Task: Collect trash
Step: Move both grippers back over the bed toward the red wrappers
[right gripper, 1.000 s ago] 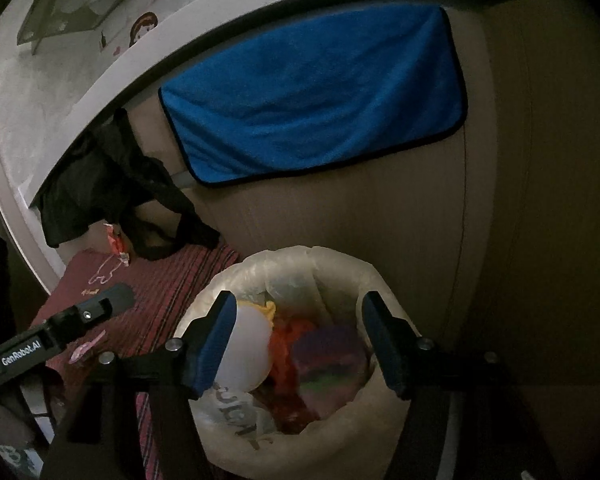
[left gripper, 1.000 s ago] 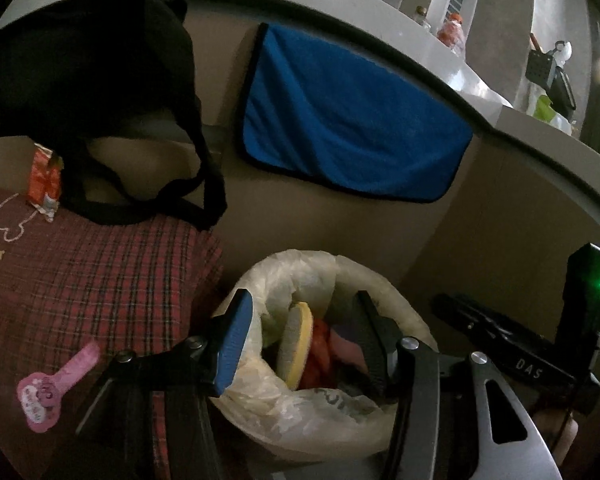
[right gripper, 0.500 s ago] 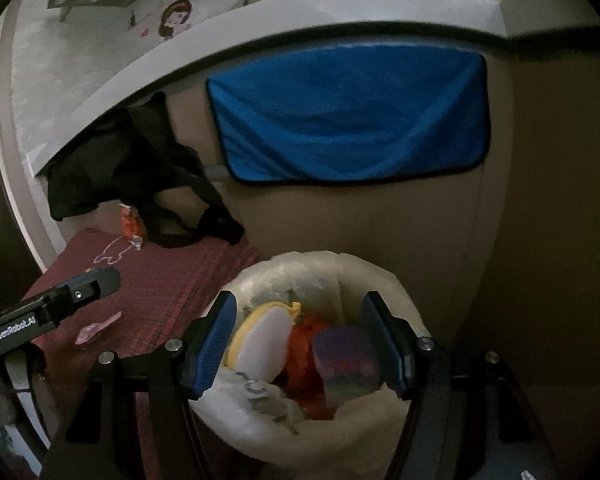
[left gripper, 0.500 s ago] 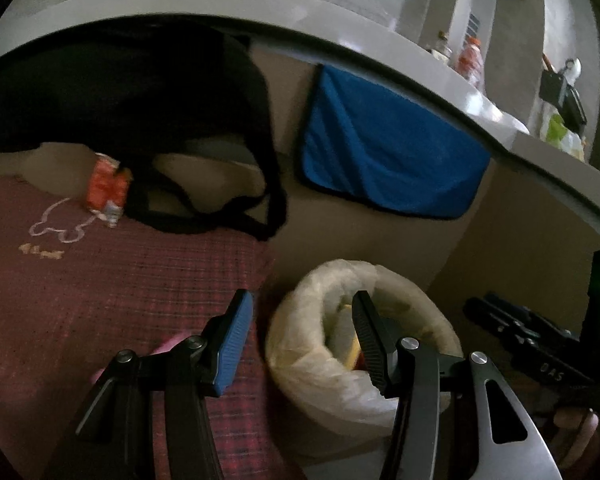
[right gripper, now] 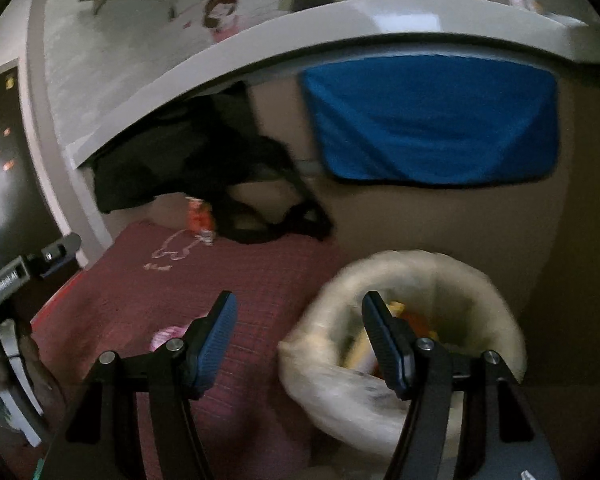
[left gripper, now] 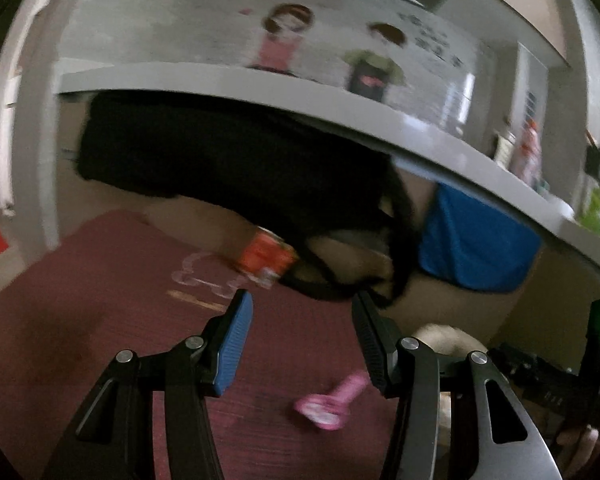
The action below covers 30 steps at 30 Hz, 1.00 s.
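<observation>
A bin lined with a pale plastic bag stands on the floor beside a red plaid mat and holds several pieces of trash. An orange wrapper lies at the mat's far edge under a black bag; it also shows in the right wrist view. A pink wrapper lies on the mat near my left gripper, which is open and empty above the mat. My right gripper is open and empty, its right finger over the bin's rim. The pink wrapper shows left of it.
A black bag hangs under a grey counter edge. A blue towel hangs on the beige cabinet front behind the bin. The left gripper's body is at the left edge of the right wrist view.
Both grippers have swung left and up, away from the bin toward the mat. The bin has slid to the lower right in both views; the orange and pink wrappers have come nearer the centre.
</observation>
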Motion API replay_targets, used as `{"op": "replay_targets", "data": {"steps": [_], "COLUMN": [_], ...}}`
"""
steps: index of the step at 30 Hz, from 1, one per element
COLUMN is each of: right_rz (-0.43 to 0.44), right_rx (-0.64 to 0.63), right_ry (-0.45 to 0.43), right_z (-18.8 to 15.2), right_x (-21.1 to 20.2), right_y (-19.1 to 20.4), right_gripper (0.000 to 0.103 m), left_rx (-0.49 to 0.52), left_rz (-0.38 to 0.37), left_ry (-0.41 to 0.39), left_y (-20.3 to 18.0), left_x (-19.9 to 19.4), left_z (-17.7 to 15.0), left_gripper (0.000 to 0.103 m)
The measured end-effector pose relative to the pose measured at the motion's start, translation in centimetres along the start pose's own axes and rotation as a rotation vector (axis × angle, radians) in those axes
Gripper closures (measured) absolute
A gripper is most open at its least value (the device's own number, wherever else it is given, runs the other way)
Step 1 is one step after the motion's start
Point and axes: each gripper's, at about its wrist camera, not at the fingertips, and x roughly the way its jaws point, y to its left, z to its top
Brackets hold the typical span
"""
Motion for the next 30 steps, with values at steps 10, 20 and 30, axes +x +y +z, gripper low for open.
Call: {"op": "replay_targets", "data": {"steps": [10, 20, 30], "right_rz": [0.136, 0.032, -0.058], "right_rx": [-0.094, -0.073, -0.004], "right_ry": [0.138, 0.164, 0.199], "right_z": [1.7, 6.9, 9.1], "right_x": [11.8, 23.1, 31.3], "right_y": [11.5, 14.5, 14.3], "right_gripper": [0.066, 0.074, 0.076], "left_rx": [-0.048, -0.133, -0.172], "left_rz": [0.092, 0.056, 0.046], "left_ry": [0.004, 0.037, 0.063], "left_y": [11.3, 18.5, 21.0], "left_x": [0.0, 1.8, 3.0], "left_z": [0.8, -0.2, -0.9], "left_gripper": [0.050, 0.050, 0.050]}}
